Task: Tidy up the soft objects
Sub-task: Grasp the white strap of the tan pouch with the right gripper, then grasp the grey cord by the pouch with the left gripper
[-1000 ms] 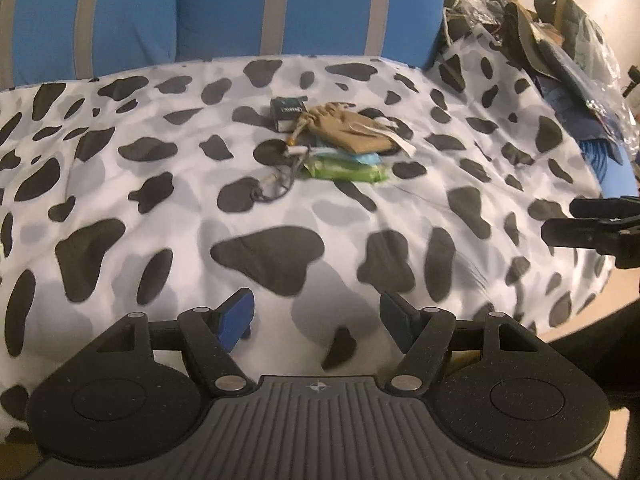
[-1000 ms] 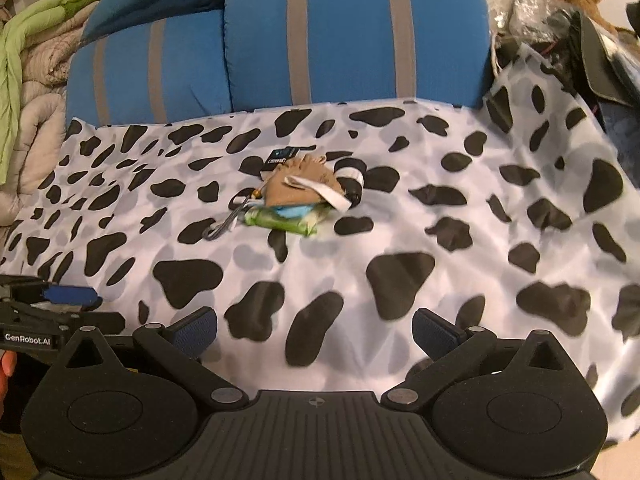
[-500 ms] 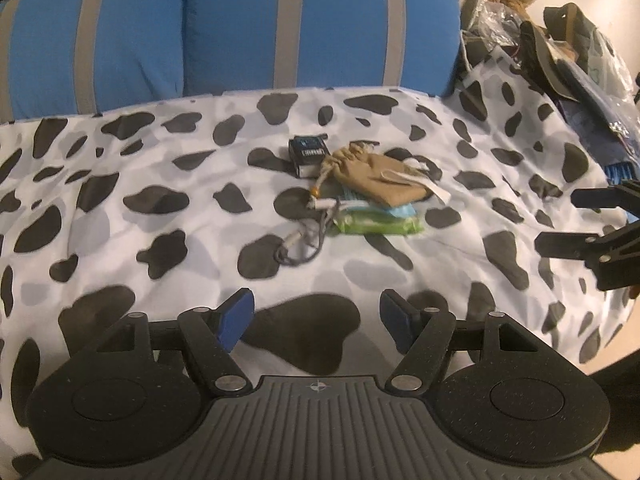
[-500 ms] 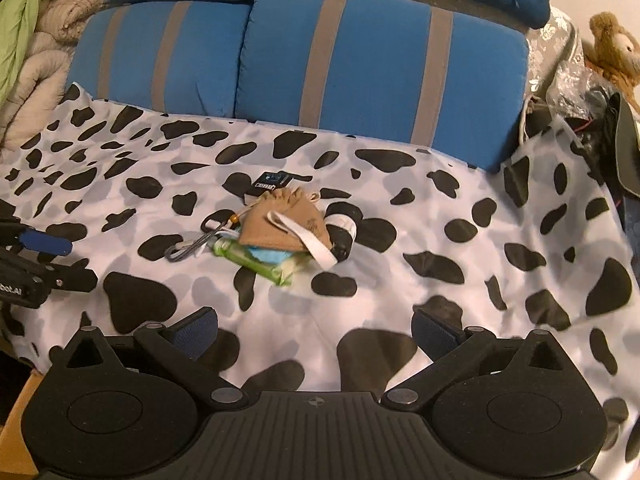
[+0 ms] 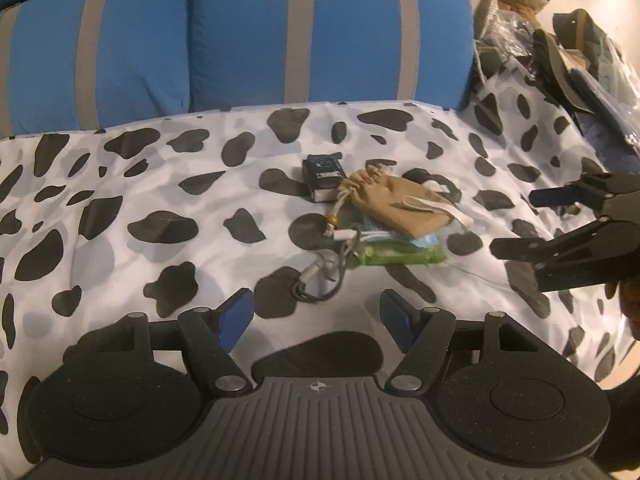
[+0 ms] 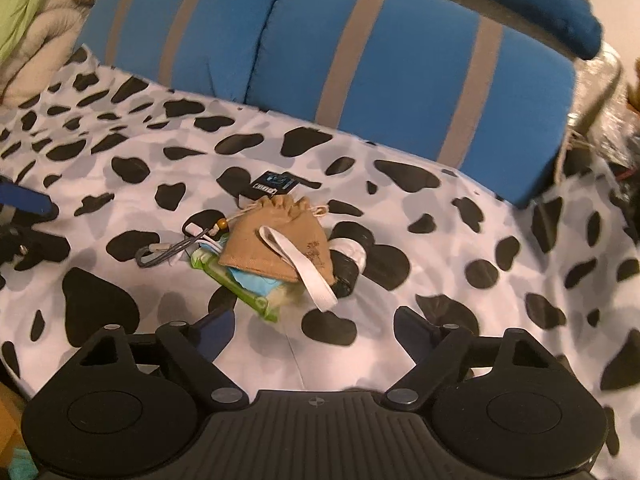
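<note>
Judging from how things lie, the sorting has hardly begun: the small things sit in one untidy heap on the cow-print cover, in front of the blue striped cushions.

The tan drawstring pouch serves as landmark. It lies on top of the heap with a white strap draped across it. Under the pouch, toward the cameras, a green packet pokes out, with something light blue sandwiched between pouch and packet. Behind the pouch, toward the cushions, lies a small dark box, touching or nearly touching the pouch's gathered neck. Beside the pouch's cord end, a grey clip on a cord trails off onto the cover. On the pouch's far side from the clip a dark roll with white on it is partly hidden; I cannot tell what it is.

Neither tool holds anything. The left gripper has its fingers spread apart, nothing between them, short of the clip. The right gripper is also unclenched and empty, though its jaws have just been narrowing; it hovers just short of the green packet.

Everything remains to do: separate the heap and place each piece.
</note>
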### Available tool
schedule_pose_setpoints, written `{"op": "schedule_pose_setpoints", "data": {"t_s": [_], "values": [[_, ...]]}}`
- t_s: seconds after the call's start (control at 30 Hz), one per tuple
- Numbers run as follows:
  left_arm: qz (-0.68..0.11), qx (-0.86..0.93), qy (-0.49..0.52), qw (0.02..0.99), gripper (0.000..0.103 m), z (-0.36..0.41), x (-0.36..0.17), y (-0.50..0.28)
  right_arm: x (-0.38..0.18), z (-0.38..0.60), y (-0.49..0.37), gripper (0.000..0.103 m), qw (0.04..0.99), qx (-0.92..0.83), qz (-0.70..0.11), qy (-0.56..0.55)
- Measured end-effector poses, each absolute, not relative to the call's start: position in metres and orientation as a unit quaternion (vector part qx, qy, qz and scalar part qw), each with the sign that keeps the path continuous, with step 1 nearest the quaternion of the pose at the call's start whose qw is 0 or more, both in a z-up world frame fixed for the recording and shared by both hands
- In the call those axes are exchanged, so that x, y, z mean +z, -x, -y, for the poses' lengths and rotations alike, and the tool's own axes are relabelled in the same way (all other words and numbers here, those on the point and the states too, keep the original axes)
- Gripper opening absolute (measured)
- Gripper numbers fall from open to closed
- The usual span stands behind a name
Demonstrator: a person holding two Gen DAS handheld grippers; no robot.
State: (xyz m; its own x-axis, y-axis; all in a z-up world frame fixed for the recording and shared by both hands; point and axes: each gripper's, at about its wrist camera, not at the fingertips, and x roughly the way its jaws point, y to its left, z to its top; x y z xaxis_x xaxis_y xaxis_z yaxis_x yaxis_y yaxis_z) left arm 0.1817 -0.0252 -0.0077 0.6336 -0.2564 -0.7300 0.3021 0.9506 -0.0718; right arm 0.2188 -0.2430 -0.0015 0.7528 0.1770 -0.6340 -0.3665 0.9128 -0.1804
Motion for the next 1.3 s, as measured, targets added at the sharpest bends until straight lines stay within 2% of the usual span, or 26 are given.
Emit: {"op": "schedule_pose_setpoints", "data": {"t_s": [0.1,0.17,0.23,0.3,0.47,0.57,0.63,0.73,1.3], "values": [[-0.402,-0.151,-0.028,0.903,0.069,0.021,-0.009,-0.189,-0.011,0.235,-0.236,0.084,0.918,0.145,-0.331,0.165],[-0.404,-0.15,-0.029,0.902,0.069,0.02,-0.01,-0.193,-0.018,0.231,-0.249,0.076,0.913,0.143,-0.341,0.174],[-0.406,-0.151,-0.029,0.901,0.069,0.019,-0.009,-0.196,-0.025,0.23,-0.26,0.063,0.907,0.138,-0.353,0.184],[-0.407,-0.153,-0.029,0.9,0.069,0.019,-0.009,-0.199,-0.032,0.229,-0.269,0.058,0.902,0.131,-0.363,0.194],[-0.405,-0.159,-0.038,0.899,0.069,0.025,-0.009,-0.205,-0.041,0.224,-0.279,0.053,0.897,0.128,-0.364,0.215],[-0.406,-0.165,-0.047,0.898,0.069,0.03,-0.012,-0.207,-0.044,0.22,-0.282,0.045,0.893,0.135,-0.365,0.225],[-0.406,-0.168,-0.055,0.896,0.069,0.034,-0.013,-0.207,-0.046,0.216,-0.282,0.027,0.889,0.138,-0.364,0.241],[-0.408,-0.172,-0.07,0.894,0.069,0.038,-0.019,-0.205,-0.046,0.214,-0.28,0.016,0.887,0.119,-0.361,0.263],[-0.397,-0.185,-0.167,0.883,0.068,0.063,-0.052,-0.204,0.029,0.236,-0.233,0.016,0.93,0.122,-0.316,0.145]]}}
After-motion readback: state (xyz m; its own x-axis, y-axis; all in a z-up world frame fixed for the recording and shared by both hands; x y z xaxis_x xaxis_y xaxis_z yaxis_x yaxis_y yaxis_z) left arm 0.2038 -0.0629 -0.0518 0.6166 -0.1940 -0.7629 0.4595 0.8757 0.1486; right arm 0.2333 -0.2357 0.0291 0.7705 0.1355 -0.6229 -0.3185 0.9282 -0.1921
